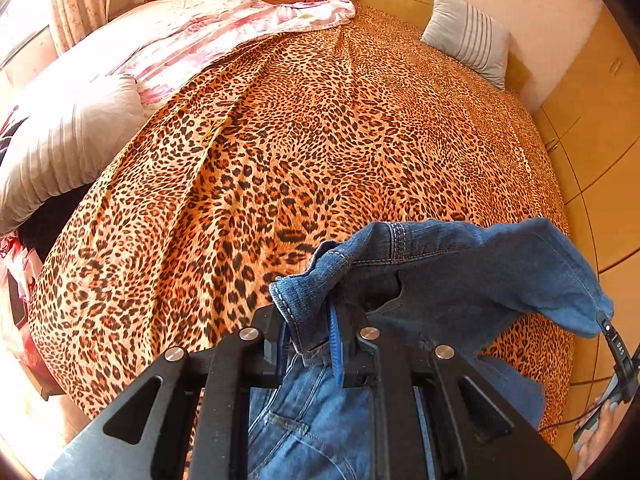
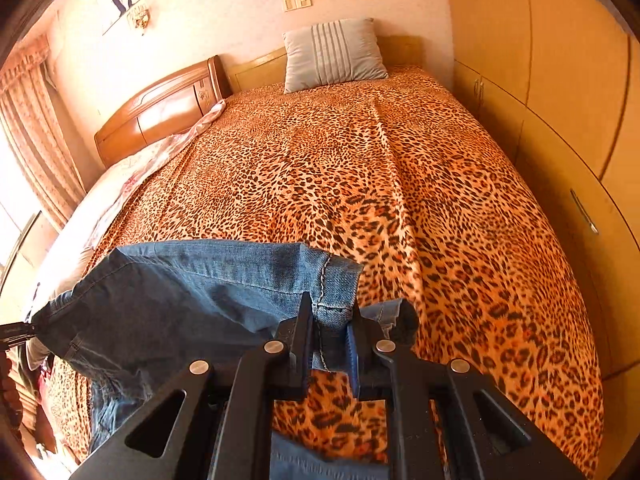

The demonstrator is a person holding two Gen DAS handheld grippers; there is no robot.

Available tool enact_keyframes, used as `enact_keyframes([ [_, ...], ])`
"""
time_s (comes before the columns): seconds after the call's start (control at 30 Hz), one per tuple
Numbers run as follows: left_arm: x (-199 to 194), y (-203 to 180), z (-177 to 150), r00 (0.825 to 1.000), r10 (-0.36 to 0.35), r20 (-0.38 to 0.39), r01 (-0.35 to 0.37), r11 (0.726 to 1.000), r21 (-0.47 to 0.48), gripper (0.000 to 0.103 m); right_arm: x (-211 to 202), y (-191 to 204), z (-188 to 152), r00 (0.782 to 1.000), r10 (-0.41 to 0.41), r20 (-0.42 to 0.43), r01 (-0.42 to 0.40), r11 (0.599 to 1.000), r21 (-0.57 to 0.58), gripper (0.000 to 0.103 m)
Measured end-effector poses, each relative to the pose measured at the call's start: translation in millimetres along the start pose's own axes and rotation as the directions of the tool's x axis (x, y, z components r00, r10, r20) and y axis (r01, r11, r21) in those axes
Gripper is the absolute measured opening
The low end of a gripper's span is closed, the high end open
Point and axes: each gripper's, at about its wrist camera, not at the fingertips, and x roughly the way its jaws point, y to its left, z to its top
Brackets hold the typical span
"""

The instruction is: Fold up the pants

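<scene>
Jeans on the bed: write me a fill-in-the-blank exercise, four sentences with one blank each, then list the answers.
1. Both tools are shut on a pair of blue denim ____.
2. The left tool and the right tool hold the jeans above a bedspread with a ____ print.
3. The grey pillow by the far wall bears darker ____.
4. The wardrobe stands on the ____ side of the bed in the right wrist view.

Answers: jeans; leopard; stripes; right
</scene>
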Motion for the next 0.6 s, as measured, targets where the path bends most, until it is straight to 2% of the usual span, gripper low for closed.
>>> enact_keyframes([
  [0.1,-6.4,13.9,-28.4,1.000,0.002,-0.019,-0.002,1.000,-0.009,0.014,-32.5,-18.9,-44.2,1.000,0.002,-0.002,-0.002,0.998,0.060,0.013],
  [0.23,3.4,36.8,-76.0,0.992,0.008,-0.122,-0.013,0.999,-0.038,0.014,-65.0,-44.2,-116.1,0.999,-0.025,-0.041,0.030,0.990,0.141,0.015],
  [0.33,35.9,53.4,-114.7,0.964,0.050,-0.261,-0.063,0.997,-0.045,0.014,-68.7,-63.9,-172.9,0.988,-0.063,-0.138,0.088,0.979,0.183,0.017],
  [0.43,56.7,72.3,-144.6,0.923,0.072,-0.379,-0.106,0.992,-0.069,0.014,-58.1,-76.8,-217.8,0.950,-0.137,-0.280,0.190,0.967,0.172,0.017],
  [0.5,51.1,86.1,-152.7,0.917,0.057,-0.394,-0.108,0.988,-0.106,0.014,-63.6,-83.9,-235.1,0.936,-0.140,-0.322,0.213,0.956,0.203,0.018],
  [0.57,39.6,97.1,-155.5,0.923,0.017,-0.385,-0.084,0.984,-0.160,0.014,-78.1,-91.0,-243.4,0.944,-0.114,-0.310,0.201,0.943,0.265,0.031],
  [0.6,36.0,100.3,-155.4,0.922,-0.026,-0.385,-0.053,0.980,-0.192,0.014,-85.8,-93.4,-244.2,0.950,-0.096,-0.297,0.188,0.935,0.300,0.043],
])
